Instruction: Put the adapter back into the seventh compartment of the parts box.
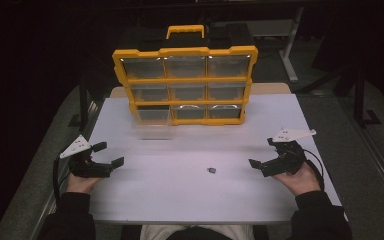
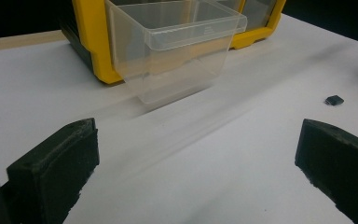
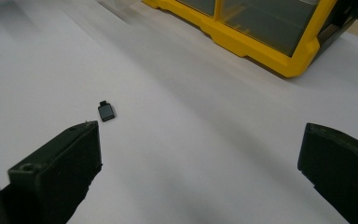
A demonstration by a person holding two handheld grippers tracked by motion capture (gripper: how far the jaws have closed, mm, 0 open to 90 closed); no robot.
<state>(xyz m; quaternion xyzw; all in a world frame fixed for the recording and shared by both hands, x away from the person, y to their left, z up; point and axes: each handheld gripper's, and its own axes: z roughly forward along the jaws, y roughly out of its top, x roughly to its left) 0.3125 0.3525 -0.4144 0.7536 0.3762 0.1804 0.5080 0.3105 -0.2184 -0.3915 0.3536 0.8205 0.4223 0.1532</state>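
Observation:
A yellow organiser (image 1: 186,80) with clear drawers stands upright at the back of the white table (image 1: 180,195). Its bottom-left drawer (image 1: 151,124) is pulled out and rests on the table in front of it; in the left gripper view that clear drawer (image 2: 172,46) looks empty. A small dark part (image 1: 211,170) lies mid-table, seen also as the part (image 3: 106,112) and the part (image 2: 334,100). My left gripper (image 1: 108,154) rests open at the left, well short of the drawer. My right gripper (image 1: 263,153) is open at the right, with the part off to its left.
A person's hands and dark sleeves hold both grippers at the near edge. The organiser's yellow frame (image 3: 261,46) lies ahead of the right gripper. A table leg (image 1: 290,45) and dark floor sit behind the table.

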